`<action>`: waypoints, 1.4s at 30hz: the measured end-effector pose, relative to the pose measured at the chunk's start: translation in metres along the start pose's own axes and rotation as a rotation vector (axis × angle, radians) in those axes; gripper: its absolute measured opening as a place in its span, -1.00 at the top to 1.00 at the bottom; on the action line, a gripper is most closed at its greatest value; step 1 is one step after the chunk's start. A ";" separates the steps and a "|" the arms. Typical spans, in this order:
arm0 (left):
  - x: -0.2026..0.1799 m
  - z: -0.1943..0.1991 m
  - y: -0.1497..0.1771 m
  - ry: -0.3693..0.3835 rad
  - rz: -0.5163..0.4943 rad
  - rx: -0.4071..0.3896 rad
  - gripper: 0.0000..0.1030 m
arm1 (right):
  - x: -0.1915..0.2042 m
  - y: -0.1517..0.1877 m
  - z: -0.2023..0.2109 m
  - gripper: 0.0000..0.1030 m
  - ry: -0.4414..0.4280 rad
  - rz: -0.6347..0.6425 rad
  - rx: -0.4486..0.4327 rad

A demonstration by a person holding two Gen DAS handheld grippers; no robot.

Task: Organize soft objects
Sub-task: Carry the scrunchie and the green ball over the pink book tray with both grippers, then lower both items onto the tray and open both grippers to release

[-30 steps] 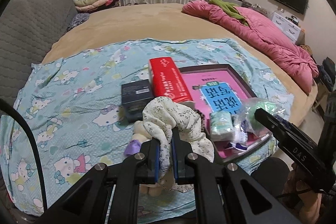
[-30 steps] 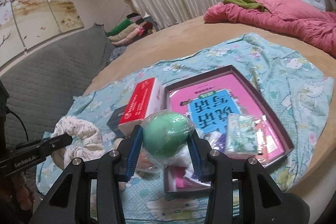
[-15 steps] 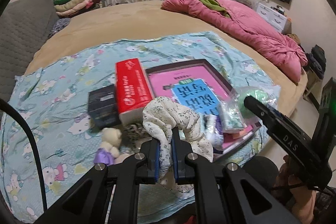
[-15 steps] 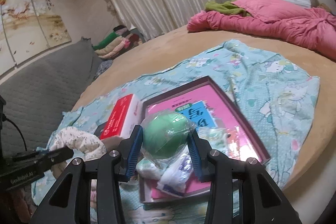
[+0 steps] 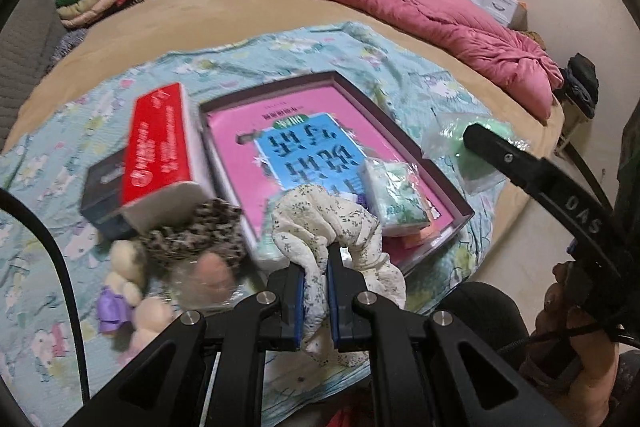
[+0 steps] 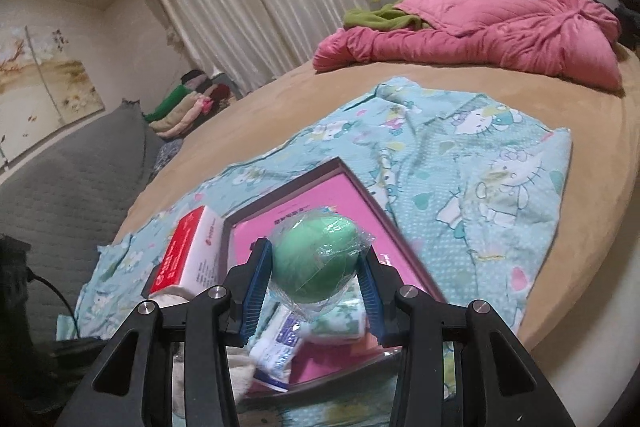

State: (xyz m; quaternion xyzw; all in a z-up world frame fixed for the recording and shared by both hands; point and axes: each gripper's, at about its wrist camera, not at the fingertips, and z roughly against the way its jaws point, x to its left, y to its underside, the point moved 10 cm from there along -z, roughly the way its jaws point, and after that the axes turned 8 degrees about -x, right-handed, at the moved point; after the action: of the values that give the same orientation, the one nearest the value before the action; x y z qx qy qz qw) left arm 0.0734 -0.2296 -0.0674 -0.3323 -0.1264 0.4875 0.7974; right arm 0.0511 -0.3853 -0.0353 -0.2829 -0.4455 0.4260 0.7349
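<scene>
left gripper (image 5: 316, 297): jaws pressed nearly together, pinching the floral scrunchie (image 5: 332, 227); scrunchie hangs off the blue pads above the near edge of the tray (image 5: 460, 205), not set down.
right gripper (image 6: 314, 281): jaws part-spread, clamped on the green sponge (image 6: 316, 257) in its clear wrap; sponge is carried in the air over the tray, not released.
tray contents: pink book (image 5: 296, 131) lines the bottom; wrapped tissue pack (image 5: 396, 193) lies on it at the near right corner; a small white-purple packet (image 6: 276, 349) sits at the near edge, contents unreadable.
done so far: judging by the layout, at least the tissue pack and the small packet are already collected in the tray.
in hand: two soft items, one per gripper, both close to the tray; drop-off looks like the current step.
left outside: leopard scrunchie (image 5: 196, 235), plush doll (image 5: 128, 287) and a pink item in clear wrap (image 5: 208, 277), blurred, possibly another sponge, all on the cartoon-print cloth (image 5: 60, 155) left of the tray.
not soft: red box (image 5: 160, 151) and dark box (image 5: 100, 195) sit beside the tray, probably staying put.
progress: roughly midway, my estimate.
</scene>
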 end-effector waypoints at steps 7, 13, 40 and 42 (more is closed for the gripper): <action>-0.007 -0.031 0.000 0.008 -0.008 0.028 0.82 | -0.018 -0.001 -0.004 0.15 0.027 -0.025 0.006; -0.007 -0.051 -0.002 -0.002 -0.007 0.040 0.82 | -0.035 0.005 -0.006 0.15 0.078 -0.035 0.030; 0.025 -0.102 -0.012 -0.041 0.037 0.060 0.81 | -0.008 0.045 -0.036 0.15 -0.055 0.044 0.183; 0.026 -0.102 -0.013 -0.036 0.039 0.057 0.81 | -0.003 0.051 -0.037 0.15 -0.072 0.057 0.209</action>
State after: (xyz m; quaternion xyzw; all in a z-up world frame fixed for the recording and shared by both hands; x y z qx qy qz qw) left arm 0.1486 -0.2528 -0.1389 -0.3029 -0.1205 0.5122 0.7946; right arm 0.0651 -0.3649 -0.0934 -0.2019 -0.4163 0.5007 0.7316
